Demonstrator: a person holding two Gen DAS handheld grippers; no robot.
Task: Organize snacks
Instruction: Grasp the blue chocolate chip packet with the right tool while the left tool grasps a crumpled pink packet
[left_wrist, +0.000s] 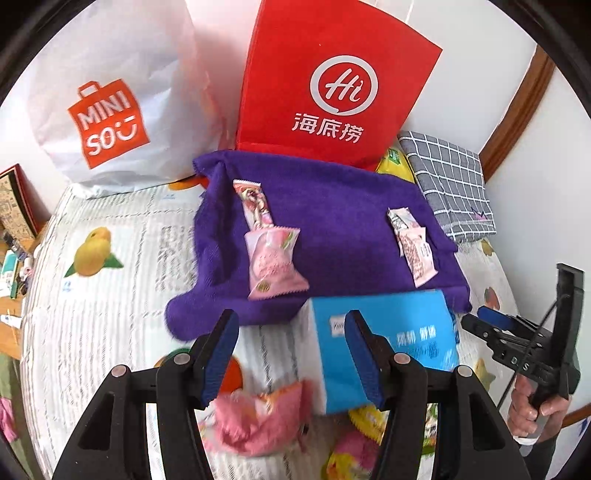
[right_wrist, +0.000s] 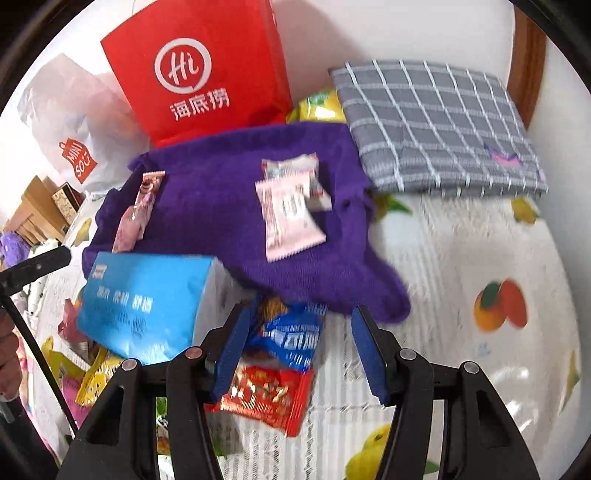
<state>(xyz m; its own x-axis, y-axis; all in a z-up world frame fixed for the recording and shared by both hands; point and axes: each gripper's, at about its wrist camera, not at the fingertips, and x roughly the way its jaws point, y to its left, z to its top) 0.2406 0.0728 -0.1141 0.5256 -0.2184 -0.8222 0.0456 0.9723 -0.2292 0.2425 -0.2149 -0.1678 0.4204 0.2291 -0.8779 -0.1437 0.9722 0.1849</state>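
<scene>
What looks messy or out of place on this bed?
The purple cloth lies rumpled, with two small stacks of pink snack packets on it. A blue box sits tilted over its near edge. Loose snacks are jumbled in front of it, unsorted. Nothing looks spilled or torn.

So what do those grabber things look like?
Each set of tongs, the left tongs and the right tongs, is black plastic with two ridged blue pads and round silver pins at the joints. Seen from the side, the right one has a thin black cable and a black pistol-style handle.
</scene>
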